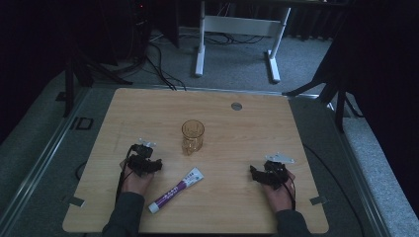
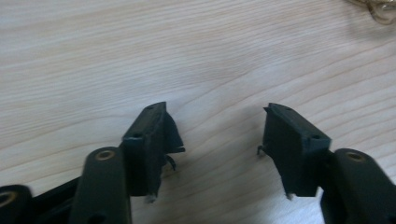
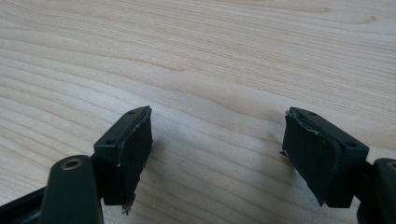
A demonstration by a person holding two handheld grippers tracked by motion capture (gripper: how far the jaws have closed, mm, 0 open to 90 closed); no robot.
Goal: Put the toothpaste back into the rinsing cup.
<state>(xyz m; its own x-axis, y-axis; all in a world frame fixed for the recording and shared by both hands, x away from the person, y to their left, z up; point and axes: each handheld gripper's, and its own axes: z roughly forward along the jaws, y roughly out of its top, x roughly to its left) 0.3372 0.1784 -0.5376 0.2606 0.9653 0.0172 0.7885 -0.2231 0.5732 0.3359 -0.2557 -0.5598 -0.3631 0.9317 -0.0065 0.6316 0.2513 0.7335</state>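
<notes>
Dim light over the high view makes the print on the toothpaste tube (image 1: 176, 189) unreadable, and the floor beyond the wooden table (image 1: 148, 113) fades into dark. The person's sleeves are cut off by the bottom edge. In the left gripper view, a sliver of the amber glass cup (image 2: 379, 9) is clipped by the top right corner, too little to tell its shape.

From above, the left gripper (image 1: 146, 161) and right gripper (image 1: 261, 174) look like small dark lumps, and their jaw gap is hard to judge there. The gripper views settle it: the left gripper (image 2: 217, 133) has its jaws spread wide with bare wood between them, and the right gripper (image 3: 217, 140) stands just as far apart over bare wood, holding nothing.

The high view alone gives the layout. The tube lies flat and slanted on the table, white cap toward the near edge, just beside the left gripper on its inner side and well apart from the right one. The cup (image 1: 192, 137) stands upright beyond the tube, near the left gripper
</notes>
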